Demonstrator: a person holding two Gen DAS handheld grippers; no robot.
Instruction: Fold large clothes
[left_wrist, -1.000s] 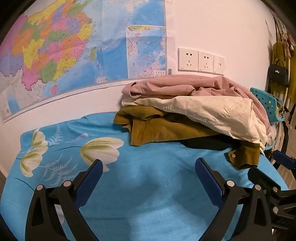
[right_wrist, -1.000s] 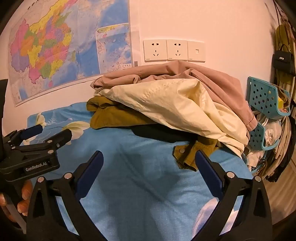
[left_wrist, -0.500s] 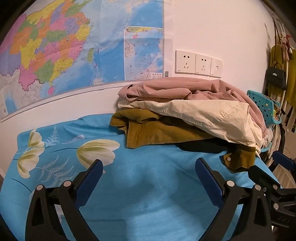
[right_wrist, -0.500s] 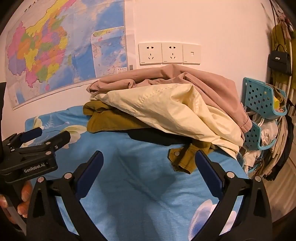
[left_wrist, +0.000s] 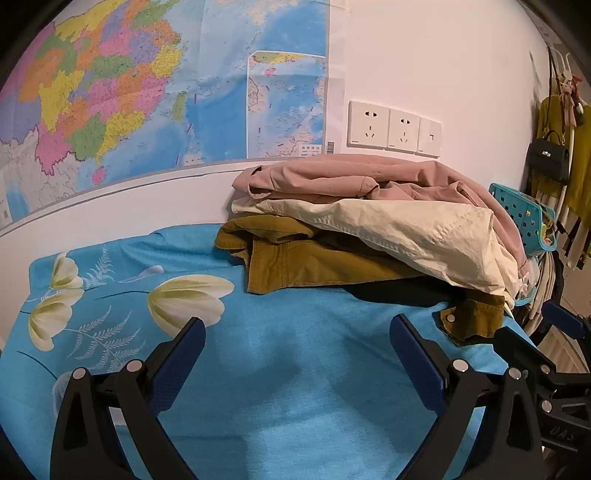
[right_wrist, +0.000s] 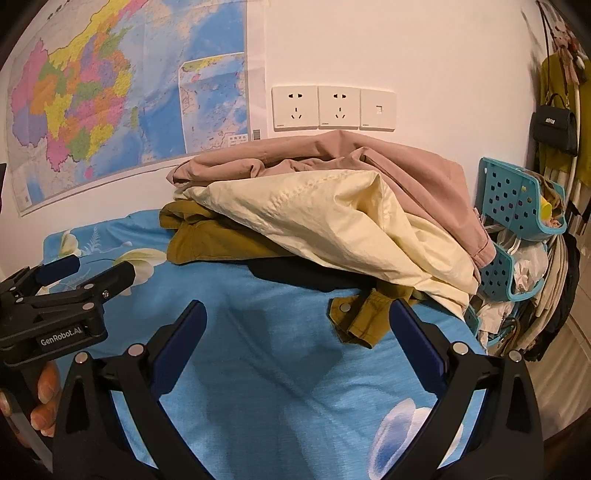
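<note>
A pile of clothes lies at the back of a blue flowered sheet (left_wrist: 295, 369), against the wall. A pink garment (left_wrist: 351, 177) is on top, a cream one (left_wrist: 406, 229) under it, an olive-brown one (left_wrist: 314, 262) below, with a black layer at the bottom. In the right wrist view I see the same pink (right_wrist: 406, 166), cream (right_wrist: 332, 214) and olive (right_wrist: 221, 243) garments. My left gripper (left_wrist: 297, 339) is open and empty, short of the pile. My right gripper (right_wrist: 297, 325) is open and empty, near an olive cuff (right_wrist: 358, 317).
A map (left_wrist: 147, 92) and wall sockets (left_wrist: 391, 129) are on the wall behind the pile. A teal perforated basket (right_wrist: 517, 199) and hanging bags and clothes (right_wrist: 554, 125) stand at the right. The sheet's right edge (right_wrist: 476, 369) drops to the floor. The left gripper shows at the left of the right wrist view (right_wrist: 59, 288).
Both grippers have drawn back a little from the pile and shifted; the pile looks slightly smaller and farther. Both stay open and empty. The clothes have not moved.
</note>
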